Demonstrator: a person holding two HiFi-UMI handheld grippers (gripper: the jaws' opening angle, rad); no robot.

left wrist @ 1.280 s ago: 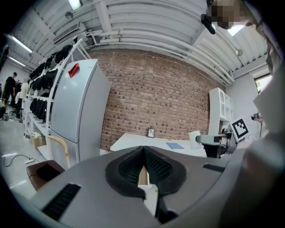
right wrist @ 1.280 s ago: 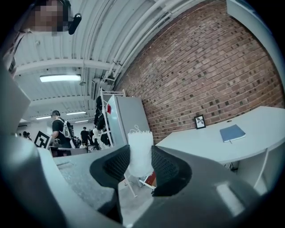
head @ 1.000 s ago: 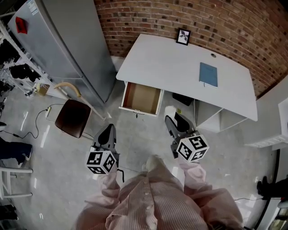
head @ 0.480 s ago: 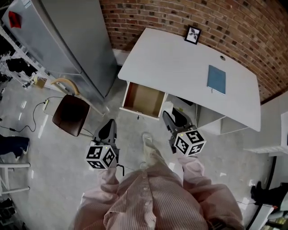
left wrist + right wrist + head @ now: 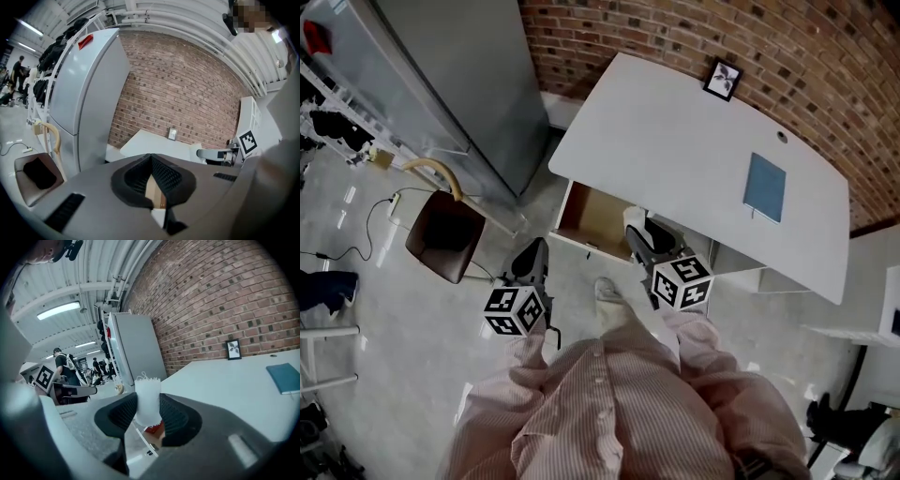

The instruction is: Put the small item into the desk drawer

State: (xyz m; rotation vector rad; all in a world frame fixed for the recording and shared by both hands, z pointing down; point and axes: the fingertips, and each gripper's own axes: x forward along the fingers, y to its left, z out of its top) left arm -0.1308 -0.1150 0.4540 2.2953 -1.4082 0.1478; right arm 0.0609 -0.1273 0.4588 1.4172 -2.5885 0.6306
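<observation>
A small white item (image 5: 632,217) with a frayed top sits pinched in my right gripper (image 5: 635,232), which is shut on it. In the right gripper view the item (image 5: 147,401) stands upright between the jaws of the right gripper (image 5: 147,414). It hangs at the front right corner of the open wooden drawer (image 5: 591,214) under the white desk (image 5: 675,131). My left gripper (image 5: 536,251) hovers above the floor, left of the drawer front. In its own view the left gripper (image 5: 151,159) is shut with nothing in it.
A brown chair (image 5: 445,234) stands to the left by a tall grey cabinet (image 5: 441,75). A blue notebook (image 5: 764,185) and a small picture frame (image 5: 724,79) are on the desk. My shoe (image 5: 607,291) is just before the drawer. A brick wall (image 5: 675,28) backs the desk.
I have stepped closer to the desk. The right gripper with the white item has moved forward to the drawer's front right corner. The left gripper has come forward a little.
</observation>
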